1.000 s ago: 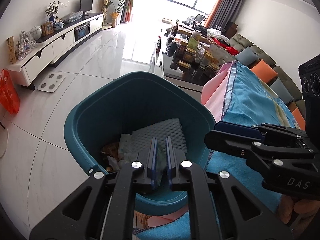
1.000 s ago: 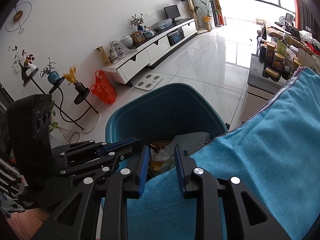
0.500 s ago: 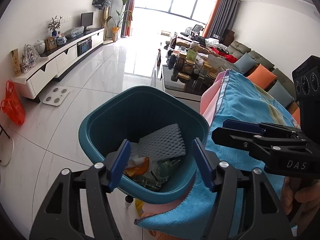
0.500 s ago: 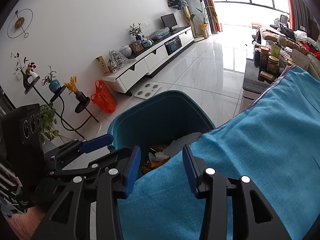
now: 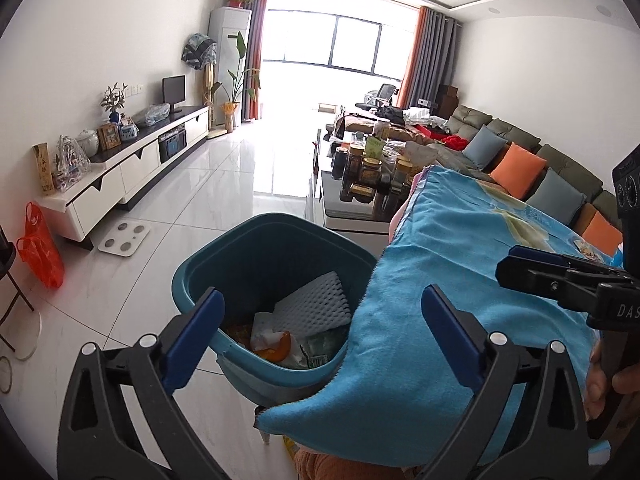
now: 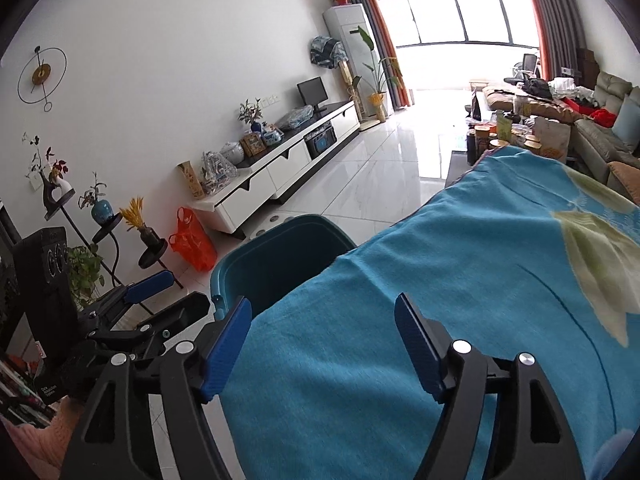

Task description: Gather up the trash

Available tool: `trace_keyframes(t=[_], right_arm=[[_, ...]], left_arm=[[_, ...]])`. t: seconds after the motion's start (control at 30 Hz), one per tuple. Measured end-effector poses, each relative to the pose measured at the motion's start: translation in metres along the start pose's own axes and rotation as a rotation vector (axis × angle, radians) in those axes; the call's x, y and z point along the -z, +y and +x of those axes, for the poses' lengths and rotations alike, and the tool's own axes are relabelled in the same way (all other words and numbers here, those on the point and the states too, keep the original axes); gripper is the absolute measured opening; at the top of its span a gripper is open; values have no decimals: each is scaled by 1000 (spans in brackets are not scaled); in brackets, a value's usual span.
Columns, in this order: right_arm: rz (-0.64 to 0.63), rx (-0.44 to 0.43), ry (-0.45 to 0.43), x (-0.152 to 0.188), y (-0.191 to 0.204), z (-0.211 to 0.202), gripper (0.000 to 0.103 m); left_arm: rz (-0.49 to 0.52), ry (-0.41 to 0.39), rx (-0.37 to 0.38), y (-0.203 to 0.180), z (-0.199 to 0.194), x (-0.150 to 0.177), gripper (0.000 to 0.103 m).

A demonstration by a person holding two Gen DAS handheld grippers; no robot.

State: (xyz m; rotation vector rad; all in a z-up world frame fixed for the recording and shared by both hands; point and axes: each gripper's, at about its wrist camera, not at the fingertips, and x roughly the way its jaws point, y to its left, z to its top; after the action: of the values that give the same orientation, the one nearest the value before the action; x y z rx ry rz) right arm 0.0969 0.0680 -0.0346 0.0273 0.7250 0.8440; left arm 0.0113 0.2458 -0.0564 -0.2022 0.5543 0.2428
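Tiled floor holds one teal bin (image 5: pixel 276 256), two empty tongs.

Black grippers (image 5: pixel 320 316), blue-padded jaws

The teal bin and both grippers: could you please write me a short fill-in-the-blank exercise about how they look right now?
1. The teal bin stands on the floor and holds a grey foam sheet and other ____.
2. A ____ cloth hangs over the bin's rim.
3. The left gripper holds nothing; its jaws, just opened, are ____.
4. The right gripper hovers open above the ____.

Missing words: trash; blue; open; cloth
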Motion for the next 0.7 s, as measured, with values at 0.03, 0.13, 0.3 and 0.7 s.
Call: trace_keyframes(t=[0.03,0.13,0.3,0.7], right_arm=[[5,15,-19,3,-4,-9,80],[13,74,-69,17,-14,-35,84],[32,205,-143,45,-30,-77,92],[100,545,-379,99,-72,-177,96]], left_arm=[[8,-13,-1,-6,-4,1,97],[26,-45,16,-26,-14,2,97],[68,-96,52,-63,-27,4,97],[208,-224,182,-167,-44,9,97]])
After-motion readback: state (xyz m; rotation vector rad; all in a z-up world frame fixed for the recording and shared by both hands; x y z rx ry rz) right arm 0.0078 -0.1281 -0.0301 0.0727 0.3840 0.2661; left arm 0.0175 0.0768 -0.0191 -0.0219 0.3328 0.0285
